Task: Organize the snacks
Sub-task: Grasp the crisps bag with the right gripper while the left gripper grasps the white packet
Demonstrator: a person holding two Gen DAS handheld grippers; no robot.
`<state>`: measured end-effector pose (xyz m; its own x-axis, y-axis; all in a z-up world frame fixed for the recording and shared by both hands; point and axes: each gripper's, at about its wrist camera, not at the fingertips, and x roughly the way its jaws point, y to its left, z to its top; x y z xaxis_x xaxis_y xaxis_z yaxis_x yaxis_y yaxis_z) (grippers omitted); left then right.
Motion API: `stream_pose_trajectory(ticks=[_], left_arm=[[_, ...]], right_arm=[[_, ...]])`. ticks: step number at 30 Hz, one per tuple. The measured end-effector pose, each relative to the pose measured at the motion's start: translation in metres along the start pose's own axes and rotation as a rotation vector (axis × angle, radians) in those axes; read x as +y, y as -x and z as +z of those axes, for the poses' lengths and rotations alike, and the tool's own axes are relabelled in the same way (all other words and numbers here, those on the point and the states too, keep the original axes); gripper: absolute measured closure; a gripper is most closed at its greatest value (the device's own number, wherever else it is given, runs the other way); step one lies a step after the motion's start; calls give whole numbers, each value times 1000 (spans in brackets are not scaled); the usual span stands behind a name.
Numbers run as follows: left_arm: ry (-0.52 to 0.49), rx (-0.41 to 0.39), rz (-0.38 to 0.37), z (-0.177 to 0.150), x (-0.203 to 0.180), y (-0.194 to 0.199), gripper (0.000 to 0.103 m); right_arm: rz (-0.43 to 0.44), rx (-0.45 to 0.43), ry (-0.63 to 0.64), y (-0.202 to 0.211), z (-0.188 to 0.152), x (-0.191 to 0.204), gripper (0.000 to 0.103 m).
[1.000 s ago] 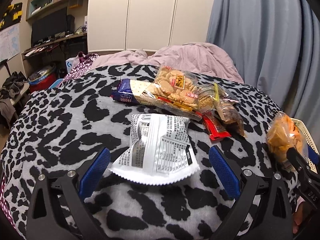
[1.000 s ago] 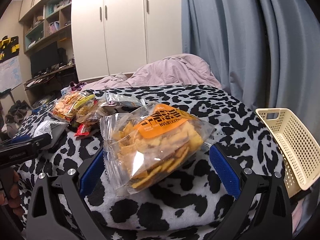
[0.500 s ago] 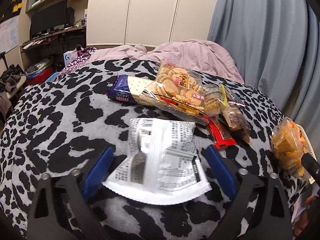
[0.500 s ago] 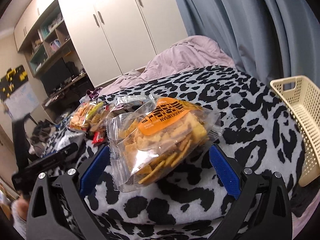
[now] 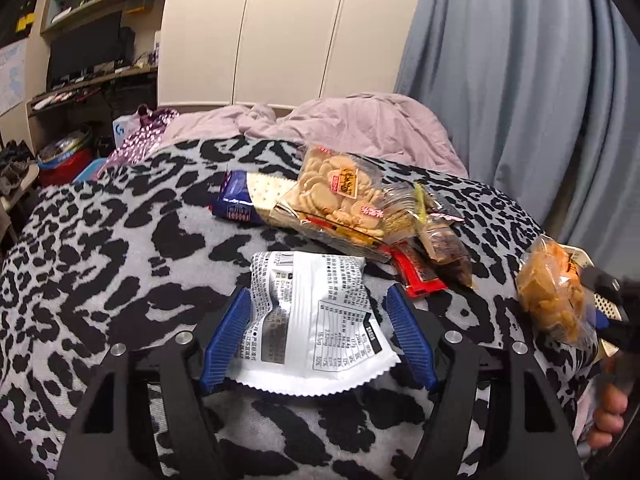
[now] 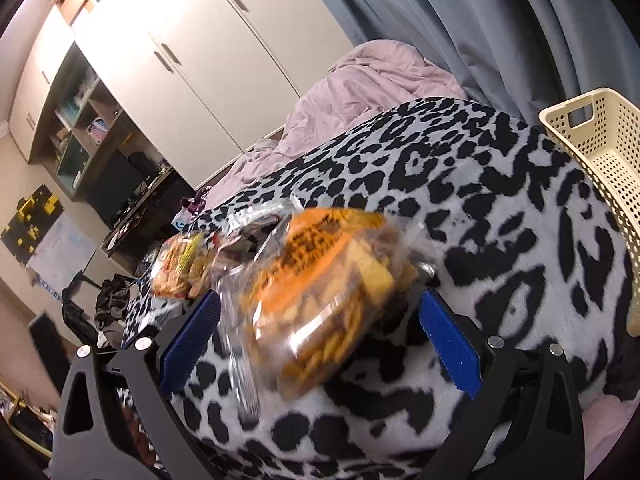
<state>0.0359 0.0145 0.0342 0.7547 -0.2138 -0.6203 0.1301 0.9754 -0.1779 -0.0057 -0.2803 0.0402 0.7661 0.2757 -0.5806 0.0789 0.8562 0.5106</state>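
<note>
A white snack packet [image 5: 316,320] lies printed side up on the leopard-print blanket [image 5: 120,280]. My left gripper [image 5: 316,296] straddles it and its jaws are closing. The blue pads [image 5: 224,336] have come in to the packet's two side edges without visibly squeezing it. My right gripper [image 6: 320,300] is shut on a clear bag of orange crackers [image 6: 324,280], blurred by motion and tilted. The left wrist view shows that cracker bag [image 5: 548,292] raised off the blanket at the right edge. A cream perforated basket [image 6: 592,148] stands at the right.
Behind the white packet lies a pile of snacks: a round-biscuit bag [image 5: 340,196], a blue cracker pack [image 5: 240,196], a red bar [image 5: 416,276] and dark snack packs [image 5: 444,236]. A pink duvet [image 5: 340,120] lies beyond. A person's hand [image 5: 608,420] shows at lower right.
The left jaws have narrowed from wide open to the white packet's edges. The right gripper has rolled and shifted sideways with the cracker bag still in it; the basket now looms larger.
</note>
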Motion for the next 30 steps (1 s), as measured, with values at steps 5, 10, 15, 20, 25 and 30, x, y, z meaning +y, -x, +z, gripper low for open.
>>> stream_pose_trajectory(ticks=[5, 10, 15, 20, 25, 30], left_arm=[[29, 13, 13, -2, 8, -3, 19], [58, 32, 15, -2, 13, -13, 10], [37, 53, 35, -1, 7, -24, 10], [15, 55, 69, 1, 2, -30, 11], [4, 44, 84, 2, -1, -30, 29], [-19, 7, 98, 1, -7, -21, 34]], right_arm=[[-94, -6, 65, -24, 12, 19, 2], [-195, 4, 188, -44, 14, 41, 2], [-242, 28, 287, -46, 5, 52, 2], [-221, 109, 323, -58, -2, 52, 2], [-253, 76, 375, -62, -7, 54, 2], [-259, 20, 425, -55, -11, 57, 17]])
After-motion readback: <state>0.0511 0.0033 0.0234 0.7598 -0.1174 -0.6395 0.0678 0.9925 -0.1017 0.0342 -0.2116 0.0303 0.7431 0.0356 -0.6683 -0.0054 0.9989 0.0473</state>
